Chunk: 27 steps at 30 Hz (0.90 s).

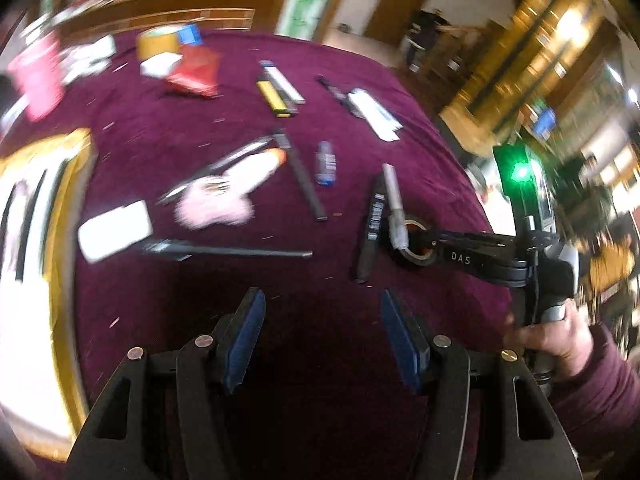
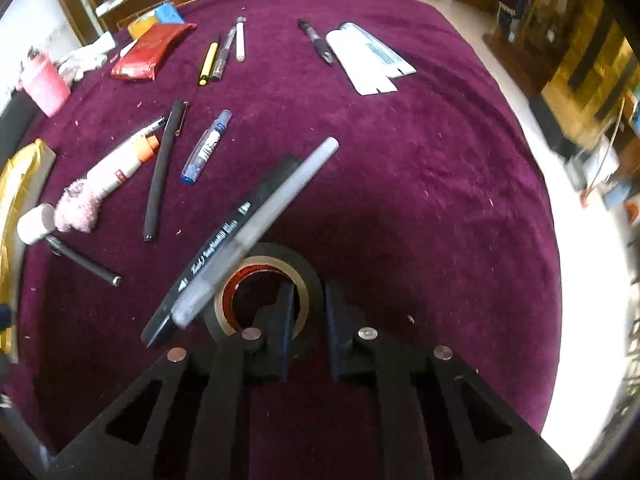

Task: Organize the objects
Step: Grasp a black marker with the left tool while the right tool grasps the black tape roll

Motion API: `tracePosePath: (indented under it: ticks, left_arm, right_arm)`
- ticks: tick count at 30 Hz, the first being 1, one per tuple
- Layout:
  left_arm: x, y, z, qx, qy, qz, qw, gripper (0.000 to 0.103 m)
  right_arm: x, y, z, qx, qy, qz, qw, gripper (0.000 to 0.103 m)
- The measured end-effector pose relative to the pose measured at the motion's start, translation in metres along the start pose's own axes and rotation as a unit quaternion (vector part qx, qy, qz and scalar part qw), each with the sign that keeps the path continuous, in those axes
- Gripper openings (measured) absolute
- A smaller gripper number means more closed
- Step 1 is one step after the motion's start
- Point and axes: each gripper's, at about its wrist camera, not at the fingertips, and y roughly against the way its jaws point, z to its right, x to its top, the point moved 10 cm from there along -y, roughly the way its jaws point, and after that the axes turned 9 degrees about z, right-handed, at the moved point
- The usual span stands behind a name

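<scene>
Low in the frame's centre, the right gripper [image 2: 308, 320] is apparently pinching the tape roll's [image 2: 256, 276] wall beneath two leaning pens [image 2: 256, 220], needing a careful lift, while the left gripper [image 1: 322, 332] is hovering half-open, empty.
</scene>
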Motion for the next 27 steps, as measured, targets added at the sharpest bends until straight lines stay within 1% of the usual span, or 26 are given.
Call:
tracePosePath:
  ticks: [1, 3, 7, 9, 10, 11, 12, 13, 15, 19, 21, 24, 25, 26, 27]
  left_arm:
    - [0.001, -0.008, 0.011, -0.01, -0.021, -0.001, 0.9997, 0.054]
    - [0.004, -0.024, 0.027, -0.015, -0.063, -0.004, 0.9979, 0.054]
    - [0.004, -0.063, 0.054, -0.021, -0.143, -0.023, 0.9893, 0.053]
    - [0.002, -0.084, 0.062, -0.021, -0.171, -0.042, 0.9842, 0.045]
    - [0.0, -0.094, 0.065, -0.023, -0.18, -0.053, 0.9819, 0.029]
    - [-0.001, -0.101, 0.063, -0.014, -0.184, -0.06, 0.981, 0.014]
    - [-0.002, -0.105, 0.061, -0.016, -0.174, -0.067, 0.9823, 0.013]
    - [-0.002, -0.106, 0.057, -0.026, -0.151, -0.07, 0.9857, 0.011]
    - [-0.005, -0.101, 0.051, -0.037, -0.122, -0.073, 0.9891, 0.011]
    - [-0.022, -0.078, 0.038, -0.025, -0.113, -0.081, 0.99, 0.011]
    - [-0.03, -0.065, 0.038, -0.024, -0.109, -0.08, 0.9906, 0.011]
    - [-0.031, -0.063, 0.041, -0.017, -0.11, -0.075, 0.991, 0.013]
    - [-0.032, -0.066, 0.042, -0.015, -0.114, -0.078, 0.9903, 0.016]
    - [-0.031, -0.072, 0.045, -0.005, -0.123, -0.08, 0.9892, 0.02]
    - [-0.03, -0.076, 0.047, 0.001, -0.13, -0.08, 0.9883, 0.022]
  right_arm:
    - [-0.005, 0.003, 0.007, 0.0, -0.006, -0.002, 1.0, 0.012]
    - [-0.014, 0.009, 0.019, -0.002, -0.017, -0.006, 1.0, 0.012]
    - [-0.026, 0.017, 0.036, 0.002, -0.04, -0.014, 0.999, 0.012]
    - [-0.031, 0.02, 0.041, 0.001, -0.043, -0.014, 0.999, 0.012]
    - [-0.031, 0.021, 0.042, 0.002, -0.043, -0.013, 0.999, 0.012]
    - [-0.031, 0.021, 0.042, 0.002, -0.042, -0.013, 0.999, 0.012]
    - [-0.032, 0.021, 0.042, 0.001, -0.042, -0.012, 0.999, 0.012]
    - [-0.032, 0.022, 0.042, 0.0, -0.041, -0.011, 0.999, 0.012]
    - [-0.033, 0.022, 0.042, 0.0, -0.037, -0.008, 0.999, 0.013]
    - [-0.034, 0.023, 0.043, 0.008, -0.037, -0.006, 0.999, 0.013]
    - [-0.033, 0.022, 0.042, 0.012, -0.037, -0.005, 0.999, 0.013]
    - [-0.034, 0.022, 0.042, 0.013, -0.035, -0.005, 0.999, 0.013]
    - [-0.033, 0.022, 0.041, 0.012, -0.034, -0.005, 0.999, 0.013]
    - [-0.033, 0.022, 0.041, 0.012, -0.033, -0.005, 0.999, 0.013]
    - [-0.033, 0.021, 0.041, 0.011, -0.032, -0.006, 0.999, 0.013]
